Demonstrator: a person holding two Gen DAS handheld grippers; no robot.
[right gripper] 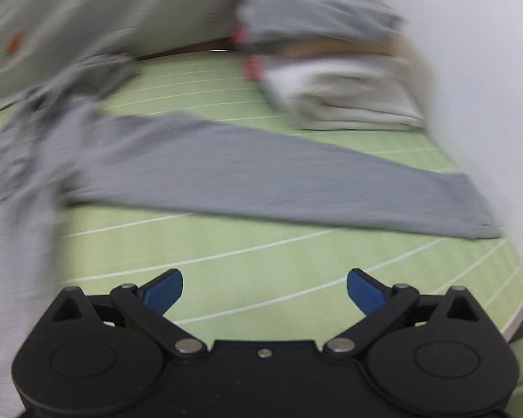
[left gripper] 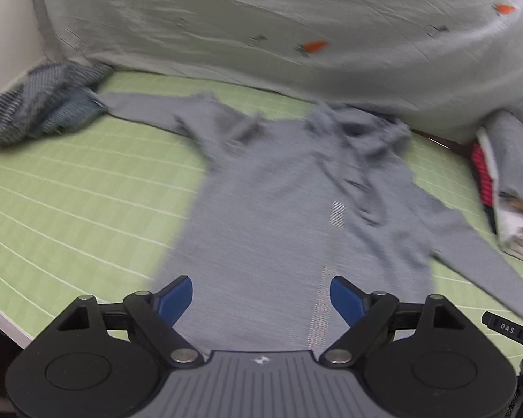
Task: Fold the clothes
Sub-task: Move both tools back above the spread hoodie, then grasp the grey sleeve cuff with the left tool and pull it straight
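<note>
I have the grey long-sleeved top (left gripper: pixel 279 202) spread flat on the green mat (left gripper: pixel 69 209), hem toward me, collar at twelve o'clock. My left gripper (left gripper: pixel 261 299) hangs over the hem, blue fingers spread, holding nothing. My right gripper (right gripper: pixel 265 291) is spread too (frames are blurry), with the right sleeve (right gripper: pixel 261 181) lying crosswise at twelve o'clock, cuff toward three; I judge that hand nearer it.

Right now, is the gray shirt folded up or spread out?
Spread out. The gray shirt lies flat on the green mat, one sleeve stretched straight sideways. Only its collar looks bunched.
</note>
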